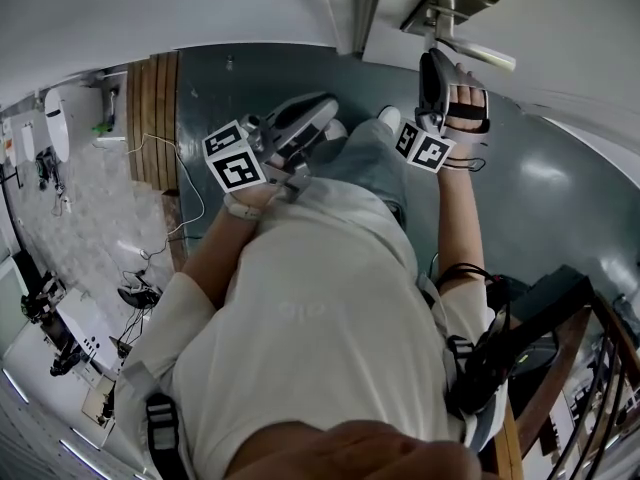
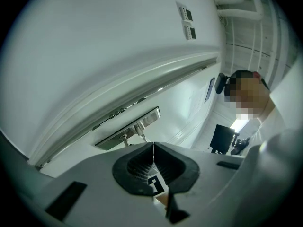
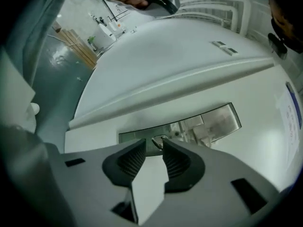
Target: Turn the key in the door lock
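On the white door, a metal lock plate [image 1: 455, 0] carries a lever handle [image 1: 482, 56]. My right gripper [image 1: 431, 58] is raised just below the plate. In the right gripper view its jaws [image 3: 154, 141] stand apart, and the small metal key [image 3: 158, 142] sticking out of the lock plate [image 3: 208, 124] sits between the tips. The pads do not press on it. My left gripper [image 1: 325, 106] is held back at chest height, away from the door. Its jaws [image 2: 154, 148] are shut with nothing in them, and the lock plate [image 2: 128, 129] shows beyond them.
The door frame [image 1: 350, 8] runs up left of the lock. Below me are a dark green floor [image 1: 540, 188], wooden boards [image 1: 155, 108] and a cable at left, and a stair railing [image 1: 590, 388] at lower right. Another person [image 2: 246, 91] stands beyond the door.
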`<action>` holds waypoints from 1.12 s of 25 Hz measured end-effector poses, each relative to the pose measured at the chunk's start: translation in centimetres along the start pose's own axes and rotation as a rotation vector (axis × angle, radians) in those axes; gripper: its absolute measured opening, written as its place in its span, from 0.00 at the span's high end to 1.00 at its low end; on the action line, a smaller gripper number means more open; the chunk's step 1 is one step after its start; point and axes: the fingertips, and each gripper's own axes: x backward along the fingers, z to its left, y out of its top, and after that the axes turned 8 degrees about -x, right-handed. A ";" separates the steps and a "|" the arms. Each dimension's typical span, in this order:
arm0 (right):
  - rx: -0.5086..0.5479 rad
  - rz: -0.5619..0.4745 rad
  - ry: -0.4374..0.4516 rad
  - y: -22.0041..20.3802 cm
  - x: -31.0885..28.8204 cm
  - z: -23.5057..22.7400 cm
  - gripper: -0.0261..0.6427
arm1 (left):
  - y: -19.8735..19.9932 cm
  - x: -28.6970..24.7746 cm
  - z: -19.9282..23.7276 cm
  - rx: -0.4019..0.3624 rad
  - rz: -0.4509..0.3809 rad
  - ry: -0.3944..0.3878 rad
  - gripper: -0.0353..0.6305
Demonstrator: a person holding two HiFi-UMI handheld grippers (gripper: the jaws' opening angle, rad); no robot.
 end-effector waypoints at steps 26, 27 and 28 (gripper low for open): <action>-0.524 0.031 -0.033 0.6 -2.8 -2.3 0.83 | 0.4 0.3 0.2 0.007 -0.027 0.022 0.93; -0.564 0.029 -0.039 0.5 -2.8 -2.3 0.83 | 0.4 0.3 0.2 0.007 -0.027 0.022 0.93; -0.603 0.025 -0.044 0.5 -2.7 -2.4 0.83 | 0.4 0.4 0.2 0.008 -0.026 0.022 0.93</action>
